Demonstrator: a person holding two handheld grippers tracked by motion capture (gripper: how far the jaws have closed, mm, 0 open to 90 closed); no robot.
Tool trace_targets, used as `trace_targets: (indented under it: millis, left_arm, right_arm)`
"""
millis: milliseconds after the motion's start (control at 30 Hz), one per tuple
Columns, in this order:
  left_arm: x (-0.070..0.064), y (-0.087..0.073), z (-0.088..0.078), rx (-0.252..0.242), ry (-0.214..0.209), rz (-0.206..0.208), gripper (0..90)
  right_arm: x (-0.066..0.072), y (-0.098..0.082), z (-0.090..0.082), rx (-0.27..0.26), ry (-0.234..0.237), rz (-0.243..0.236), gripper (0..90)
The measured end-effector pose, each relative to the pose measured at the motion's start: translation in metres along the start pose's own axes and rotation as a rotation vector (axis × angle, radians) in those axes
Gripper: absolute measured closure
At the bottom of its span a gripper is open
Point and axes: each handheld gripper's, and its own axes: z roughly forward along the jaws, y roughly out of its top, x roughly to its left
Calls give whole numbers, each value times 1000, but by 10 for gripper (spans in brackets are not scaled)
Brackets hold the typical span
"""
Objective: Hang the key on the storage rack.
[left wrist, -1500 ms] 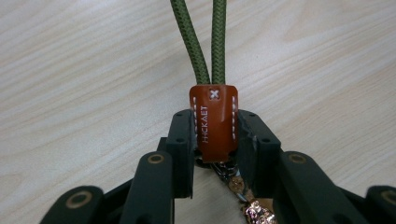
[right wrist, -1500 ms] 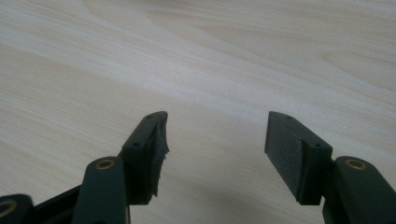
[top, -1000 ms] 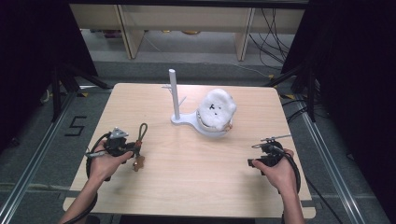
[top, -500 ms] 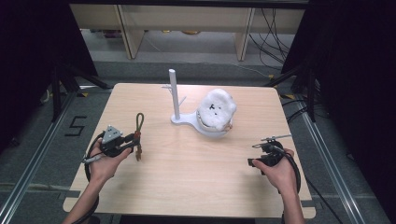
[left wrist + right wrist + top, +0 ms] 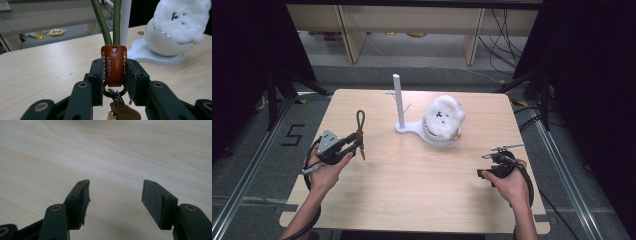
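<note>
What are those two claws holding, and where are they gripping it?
The left gripper clamps a green cord keychain by its brown leather tab. The right gripper holds nothing.

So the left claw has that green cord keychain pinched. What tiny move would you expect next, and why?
Probably a short carry toward the white stand, lifting the loop toward its small pegs. The left gripper is shut on the keychain by its brown leather tab, green loop pointing up and free, while the right gripper waits open over bare table. That's a guess; the stand just looks like a hanger.

we count: grippers 2 (image 5: 357, 145) (image 5: 484, 165) | keychain strap 1 (image 5: 113, 66) | white stand 1 (image 5: 404, 127) | plush toy 1 (image 5: 443, 116) | table 1 (image 5: 412, 190)
</note>
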Motion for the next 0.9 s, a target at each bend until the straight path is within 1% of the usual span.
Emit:
trace_targets:
  millis: [33, 100, 200, 300, 333, 500, 567, 667, 900]
  left_arm:
    - [0, 1, 0, -4, 4, 1, 677]
    - [-1, 4, 0, -33, 4, 3, 677]
    - [-1, 7, 1, -49, 6, 4, 677]
    - [-2, 10, 1, -55, 6, 9, 677]
    - [-2, 12, 1, -64, 4, 12, 677]
    - [-3, 18, 4, -69, -3, 15, 677]
    - [-3, 20, 6, -66, -8, 23, 677]
    - [-4, 22, 7, -67, -9, 32, 677]
    - [-6, 28, 10, -80, -12, 38, 677]
  right_arm:
    - [0, 0, 0, 0, 3, -1, 400]
    - [0, 0, -1, -1, 1, 2, 400]
    - [0, 0, -1, -3, 0, 4, 400]
    - [0, 0, 0, -3, 1, 3, 400]
    - [0, 0, 0, -3, 1, 0, 400]
    - [0, 0, 0, -4, 1, -4, 400]
    - [-2, 0, 0, -8, -1, -24, 400]
    - [-2, 0, 0, -8, -2, -25, 400]
    - [-2, 0, -1, -9, -5, -15, 400]
